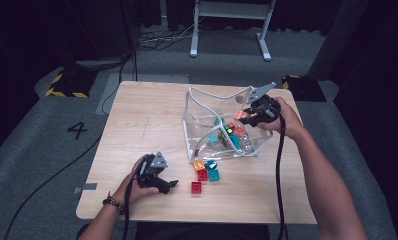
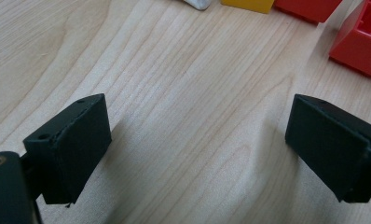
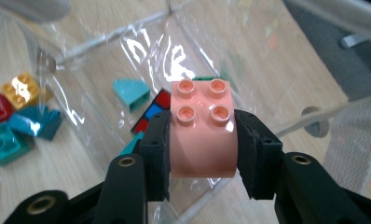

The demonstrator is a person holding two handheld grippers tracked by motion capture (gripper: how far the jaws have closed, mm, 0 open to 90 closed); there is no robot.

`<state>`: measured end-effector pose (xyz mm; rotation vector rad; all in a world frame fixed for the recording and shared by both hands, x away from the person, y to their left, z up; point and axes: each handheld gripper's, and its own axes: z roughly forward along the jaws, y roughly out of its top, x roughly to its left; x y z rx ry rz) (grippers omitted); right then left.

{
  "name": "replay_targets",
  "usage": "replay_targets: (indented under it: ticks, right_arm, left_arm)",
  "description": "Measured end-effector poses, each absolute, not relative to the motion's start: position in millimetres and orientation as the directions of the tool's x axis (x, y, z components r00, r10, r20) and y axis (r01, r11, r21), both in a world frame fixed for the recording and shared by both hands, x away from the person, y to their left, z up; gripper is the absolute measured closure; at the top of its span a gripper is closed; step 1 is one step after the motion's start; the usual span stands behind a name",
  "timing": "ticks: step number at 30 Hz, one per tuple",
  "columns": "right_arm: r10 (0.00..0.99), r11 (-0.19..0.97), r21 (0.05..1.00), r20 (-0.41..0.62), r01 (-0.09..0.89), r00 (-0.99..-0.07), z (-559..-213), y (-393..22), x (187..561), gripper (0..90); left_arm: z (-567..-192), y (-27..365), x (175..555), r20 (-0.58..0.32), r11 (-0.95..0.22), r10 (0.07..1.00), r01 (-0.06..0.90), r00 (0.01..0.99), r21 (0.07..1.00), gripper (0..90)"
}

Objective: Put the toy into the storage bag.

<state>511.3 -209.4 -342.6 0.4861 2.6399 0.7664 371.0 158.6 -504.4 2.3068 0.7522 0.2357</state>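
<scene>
Resting on the wooden table (image 1: 137, 130) at the left, the left gripper (image 1: 173, 184) has its jaws spread wide with nothing between them. In the left gripper view the bare wood lies between the two black pads (image 2: 69, 149). A red block (image 1: 196, 187) sits just beside it, a little way to its right. More loose blocks (image 1: 207, 170) lie near that one, close to the front edge of the clear bag.

The clear plastic bag (image 1: 202, 115) stands open in the middle of the table. Some blocks are already inside it, down at the bottom.

At the right, the right gripper (image 1: 243, 115) is pinching a pink block (image 3: 202, 128). The two pads press on its two sides, and its four round bumps face the camera. The pink block hangs over the open top of the bag, near the right rim.

What matters for the next move is this: the inside of the bag lies right under the pink block. So I think the right hand only needs to let go, and the block should drop in. The red block is much nearer the left gripper, so that hand looks best placed to grab it.
</scene>
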Motion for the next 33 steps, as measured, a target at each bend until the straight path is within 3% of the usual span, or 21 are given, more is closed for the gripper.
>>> replay_targets:
  ticks: [6,14,23,33]
  right_arm:
    - [0.391,0.853,0.461,-0.256,0.244,-0.884,-345.5,-218.4,510.3,59.4]
    - [0.387,0.874,0.415,-0.284,0.251,-0.877,-344.0,-229.4,510.6,59.4]
    - [0.4,0.858,0.449,-0.281,0.249,-0.872,-345.4,-232.9,508.2,59.0]
    - [0.43,0.791,0.567,-0.253,0.227,-0.867,-341.3,-241.2,494.7,52.1]
  left_arm:
    - [-504.4,158.6,371.0,-0.038,-0.595,0.577,0.452,0.816,0.665,7.0]
    - [-504.5,158.5,370.9,-0.039,-0.593,0.578,0.453,0.815,0.666,7.0]
    - [-504.5,158.5,370.8,-0.042,-0.594,0.577,0.454,0.816,0.664,7.0]
    - [-504.5,158.4,370.7,-0.042,-0.593,0.578,0.455,0.815,0.665,7.0]
